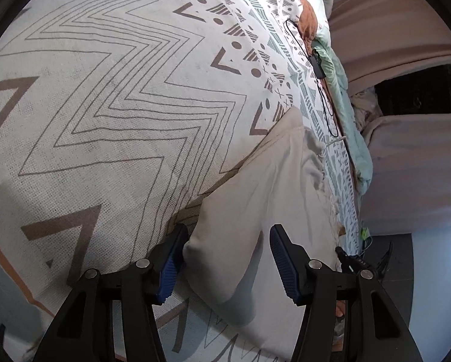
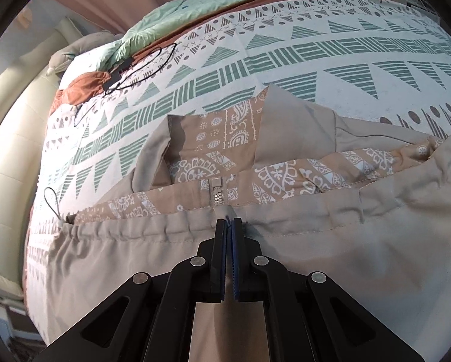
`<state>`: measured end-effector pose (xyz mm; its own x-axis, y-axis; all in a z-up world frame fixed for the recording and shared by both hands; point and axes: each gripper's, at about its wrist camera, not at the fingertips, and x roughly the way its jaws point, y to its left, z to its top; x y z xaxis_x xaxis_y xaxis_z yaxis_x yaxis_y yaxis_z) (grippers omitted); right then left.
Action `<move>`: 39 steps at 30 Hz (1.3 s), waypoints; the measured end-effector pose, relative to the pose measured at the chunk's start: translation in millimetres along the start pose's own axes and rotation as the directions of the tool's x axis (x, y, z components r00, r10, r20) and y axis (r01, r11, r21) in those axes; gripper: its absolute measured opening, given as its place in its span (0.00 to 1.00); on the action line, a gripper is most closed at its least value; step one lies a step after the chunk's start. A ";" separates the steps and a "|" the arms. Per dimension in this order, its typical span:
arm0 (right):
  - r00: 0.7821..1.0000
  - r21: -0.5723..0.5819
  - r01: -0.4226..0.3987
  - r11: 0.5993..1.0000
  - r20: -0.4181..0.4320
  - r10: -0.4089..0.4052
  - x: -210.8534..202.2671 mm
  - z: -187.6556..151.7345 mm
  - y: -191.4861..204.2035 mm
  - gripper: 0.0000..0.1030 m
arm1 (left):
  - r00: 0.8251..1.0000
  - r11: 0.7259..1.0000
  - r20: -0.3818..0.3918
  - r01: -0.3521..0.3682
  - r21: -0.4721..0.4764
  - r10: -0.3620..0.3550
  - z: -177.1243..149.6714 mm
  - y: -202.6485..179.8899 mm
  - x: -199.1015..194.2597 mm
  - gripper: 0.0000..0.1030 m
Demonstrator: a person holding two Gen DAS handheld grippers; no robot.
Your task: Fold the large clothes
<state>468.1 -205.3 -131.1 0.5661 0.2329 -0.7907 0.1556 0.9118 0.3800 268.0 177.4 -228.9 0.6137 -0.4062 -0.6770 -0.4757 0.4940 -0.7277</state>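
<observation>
- The jacket (image 2: 316, 256), beige with a paisley-printed lining, lies spread on the bed (image 2: 286, 51), near its edge; the body is still broad and loose, so I judge the folding to be at an early stage.
- Some cloth is already turned over: beige flaps lie across the patterned lining at the far side, but no neat, compact fold shows yet.
- The right gripper (image 2: 229, 226) has its fingers pressed together at the gathered hem, right by the zipper (image 2: 216, 194); they seem to pinch a thin bit of the hem cloth, though the pinch itself is hard to make out.
- The left gripper (image 1: 228, 256) has its fingers apart, one on each side of a beige sleeve-like part of the jacket; the left pad touches the cloth, the right one stands clear, so nothing is clamped.
- Left to do, as I judge: bring the sleeves in, fold the body over, and flatten it.
- The jacket's shell is thin, smooth woven cloth that puckers along the drawstring hem; a dark cord loop (image 2: 52, 200) pokes out at the hem's left end.
- The bedcover is coarser, with a visible weave, printed in zigzags, triangles and dots in green and brown.
- A mint quilt (image 2: 195, 6) is bunched at the far side, soft and puffy.
- A thin black cable (image 1: 319, 69) lies on the cover, well away from the jacket.
</observation>
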 end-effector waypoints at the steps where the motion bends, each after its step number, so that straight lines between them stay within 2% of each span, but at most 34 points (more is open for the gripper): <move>1: 1.000 -0.002 -0.005 1.000 0.010 0.005 -4.7 -0.6 0.4 0.03 | 1.000 1.000 -0.003 0.003 -0.005 -0.003 -0.7 1.0 -1.8 0.57; 4: 1.000 -0.011 -0.016 1.000 0.018 0.016 -15.8 -2.2 3.3 0.05 | 1.000 1.000 -0.018 0.016 -0.020 -0.016 -6.5 4.6 -7.1 0.57; 8: 0.999 0.013 -0.047 0.999 -0.014 0.047 -33.4 -7.4 1.0 0.07 | 0.998 0.998 -0.039 0.047 -0.031 -0.049 -15.7 6.3 -7.0 0.57; 10: 0.999 0.019 -0.054 0.998 -0.001 0.054 -49.8 -10.3 -0.9 0.15 | 0.997 0.998 -0.040 0.058 -0.029 -0.059 -18.2 6.1 -5.4 0.57; 12: 0.999 0.010 -0.050 0.999 0.023 0.050 -65.9 -13.9 -2.0 0.35 | 0.998 0.998 -0.034 0.060 -0.032 -0.062 -19.0 6.0 -4.8 0.57; 13: 0.998 0.000 -0.046 0.999 0.034 0.046 -74.5 -16.3 -2.4 0.36 | 0.997 0.997 -0.036 0.064 -0.031 -0.065 -19.0 5.3 -4.1 0.57; 17: 0.998 -0.033 -0.055 0.998 0.041 0.057 -100.4 -24.8 -9.4 0.36 | 0.992 0.995 -0.079 0.096 -0.035 -0.099 -18.1 0.3 5.9 0.57; 20: 0.995 -0.027 -0.080 0.996 0.062 0.082 -119.4 -33.4 -17.1 0.36 | 0.992 0.995 -0.078 0.096 -0.023 -0.097 -16.5 -3.6 10.8 0.57; 26: 0.988 0.004 -0.151 0.988 0.045 0.151 -140.9 -81.4 -30.6 0.36 | 0.989 0.991 -0.068 0.130 -0.008 -0.130 -10.8 -10.1 17.5 0.58; 29: 0.989 -0.010 -0.145 0.989 0.022 0.145 -144.5 -106.8 -28.9 0.36 | 0.985 0.985 -0.041 0.172 0.029 -0.170 -16.0 -15.9 6.4 0.58; 34: 0.992 -0.058 -0.129 0.990 -0.022 0.128 -149.3 -138.2 -16.6 0.36 | 0.964 0.959 -0.036 0.266 0.097 -0.264 -20.2 -34.9 -14.8 0.58; 39: 0.985 -0.087 -0.162 0.983 -0.082 0.155 -143.7 -168.6 -9.9 0.36 | 0.959 0.947 -0.055 0.284 0.151 -0.279 -19.2 -53.0 -21.0 0.58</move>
<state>248.8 -190.7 -102.1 0.5154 0.3981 -0.7588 -0.0090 0.8880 0.4598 268.2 145.0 -178.3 0.6862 -0.5696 -0.4524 -0.1809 0.4687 -0.8646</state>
